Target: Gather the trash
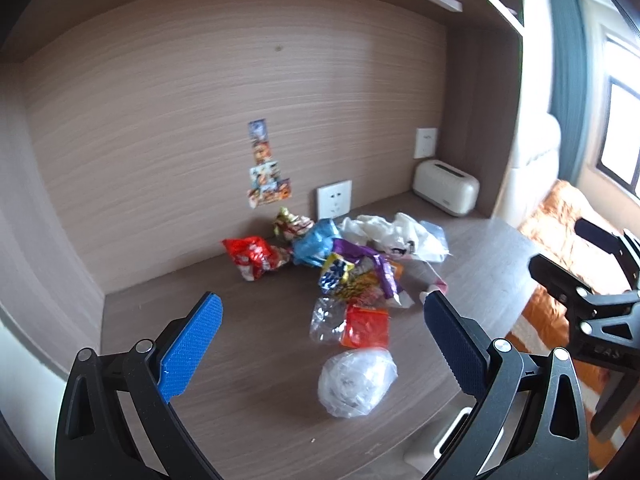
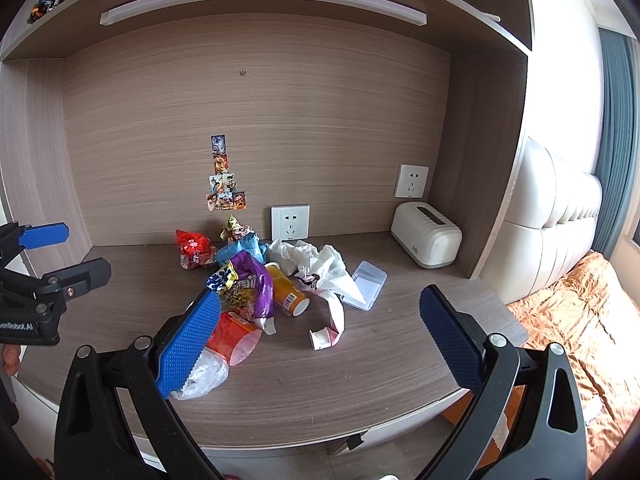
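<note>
A pile of trash lies on the wooden desk (image 2: 380,360): a red snack bag (image 1: 252,256) (image 2: 192,252), a blue wrapper (image 1: 314,242), a purple wrapper (image 2: 256,280), an orange cup (image 2: 290,294), white crumpled plastic (image 1: 384,232) (image 2: 316,260), an orange-red wrapper (image 1: 366,326) (image 2: 234,338) and a clear crumpled bag (image 1: 356,380) (image 2: 202,376) nearest the front edge. My left gripper (image 1: 320,348) is open and empty, above the clear bag. My right gripper (image 2: 320,340) is open and empty, above the desk front by a small pink-white cup (image 2: 324,338).
A white toaster-shaped box (image 2: 426,240) stands at the back right. A clear plastic lid (image 2: 366,284) lies right of the pile. Wall sockets (image 2: 290,222) and stickers (image 2: 224,180) are on the back panel. A shelf is overhead. A bed with orange bedding (image 2: 580,320) is to the right.
</note>
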{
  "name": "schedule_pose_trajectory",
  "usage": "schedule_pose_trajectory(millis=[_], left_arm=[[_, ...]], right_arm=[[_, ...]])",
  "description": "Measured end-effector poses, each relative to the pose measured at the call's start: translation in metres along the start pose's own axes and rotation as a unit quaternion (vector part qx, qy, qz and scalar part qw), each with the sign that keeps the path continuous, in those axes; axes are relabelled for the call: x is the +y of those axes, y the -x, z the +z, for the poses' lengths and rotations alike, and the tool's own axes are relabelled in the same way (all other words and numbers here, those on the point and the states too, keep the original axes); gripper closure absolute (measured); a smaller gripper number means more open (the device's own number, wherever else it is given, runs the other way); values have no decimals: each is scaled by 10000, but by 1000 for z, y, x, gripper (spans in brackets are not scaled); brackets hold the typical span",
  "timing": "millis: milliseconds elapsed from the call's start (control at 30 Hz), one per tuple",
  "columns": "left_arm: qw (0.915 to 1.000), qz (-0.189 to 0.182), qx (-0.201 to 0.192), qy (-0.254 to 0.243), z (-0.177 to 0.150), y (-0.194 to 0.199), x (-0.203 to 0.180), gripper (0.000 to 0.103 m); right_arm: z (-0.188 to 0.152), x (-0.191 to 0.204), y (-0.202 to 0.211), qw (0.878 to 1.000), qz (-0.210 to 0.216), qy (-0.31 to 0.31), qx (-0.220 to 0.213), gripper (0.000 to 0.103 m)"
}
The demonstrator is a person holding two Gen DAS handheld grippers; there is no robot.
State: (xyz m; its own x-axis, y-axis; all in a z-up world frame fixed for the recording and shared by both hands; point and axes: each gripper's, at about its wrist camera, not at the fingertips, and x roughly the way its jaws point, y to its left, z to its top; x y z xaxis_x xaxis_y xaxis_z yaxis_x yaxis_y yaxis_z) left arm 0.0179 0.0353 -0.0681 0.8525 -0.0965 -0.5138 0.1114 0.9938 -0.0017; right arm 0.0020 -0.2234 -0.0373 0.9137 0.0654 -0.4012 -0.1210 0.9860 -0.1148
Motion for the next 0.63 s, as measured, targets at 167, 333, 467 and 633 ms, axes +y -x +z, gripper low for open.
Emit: schedule_pose_trajectory(millis=[167,333,467,633], left_arm=[[9997,-59,128,199,2,-8,9,4],[10000,-47,45,49,4,-7,6,4],[10000,33,11,31,6,-10,6,4],[9999,-83,39,62,9,-12,8,4]], right_arm=[[2,1,-3,10000,-7,16,-25,4],[4,0,-4,10000,-11,0,-40,4],[5,-1,-5,10000,-15,-20,-57,4],[6,-1,-6,10000,-28,-8,-86,4]])
